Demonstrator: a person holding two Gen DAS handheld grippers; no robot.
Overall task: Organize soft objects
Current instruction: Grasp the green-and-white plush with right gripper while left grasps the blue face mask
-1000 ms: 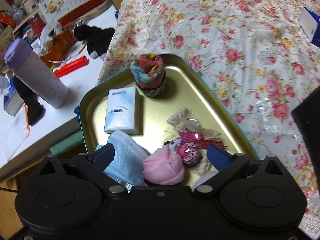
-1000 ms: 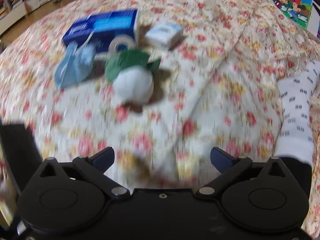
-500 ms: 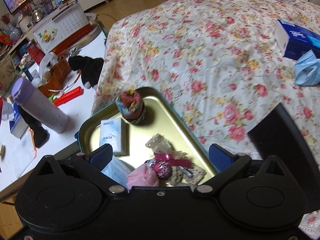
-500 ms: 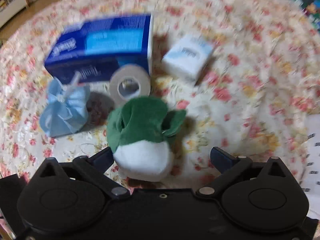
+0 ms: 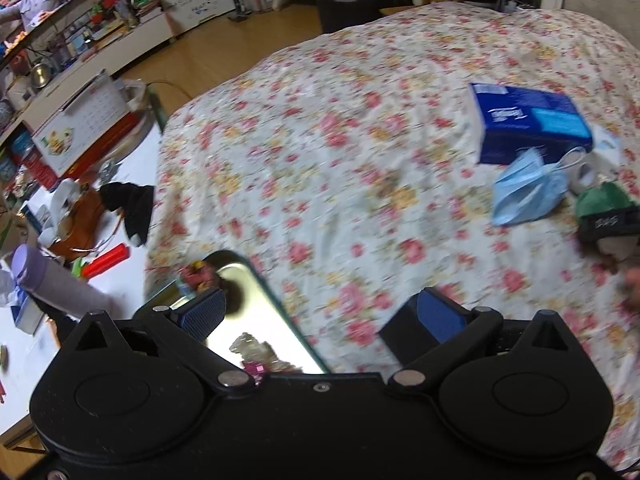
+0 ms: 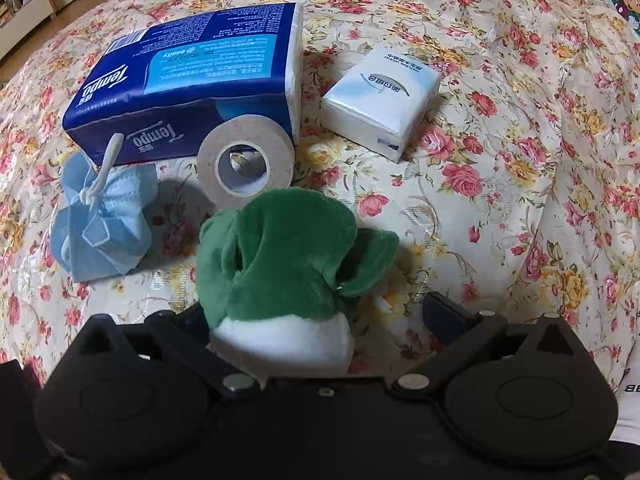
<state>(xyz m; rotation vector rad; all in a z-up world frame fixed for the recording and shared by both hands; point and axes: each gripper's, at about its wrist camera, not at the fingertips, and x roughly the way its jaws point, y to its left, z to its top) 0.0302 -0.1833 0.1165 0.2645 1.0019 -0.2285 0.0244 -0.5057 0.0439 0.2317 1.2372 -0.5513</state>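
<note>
A green and white plush toy lies on the flowered bedspread, between the fingers of my right gripper. That gripper is open; the plush hides its left finger and only the right fingertip shows. Behind the plush are a crumpled blue face mask, a tape roll, a blue tissue pack and a small white tissue packet. My left gripper is open and holds nothing, above the edge of a gold metal tray. A rolled sock stands in that tray.
In the left wrist view the blue tissue pack, mask and plush lie far right on the bed. A white table at left holds a purple bottle, a red tube and clutter. A white patterned sock lies at the right edge.
My right gripper has moved forward until the plush sits between its fingers. My left gripper has lifted and swung away from the tray toward the bed.
</note>
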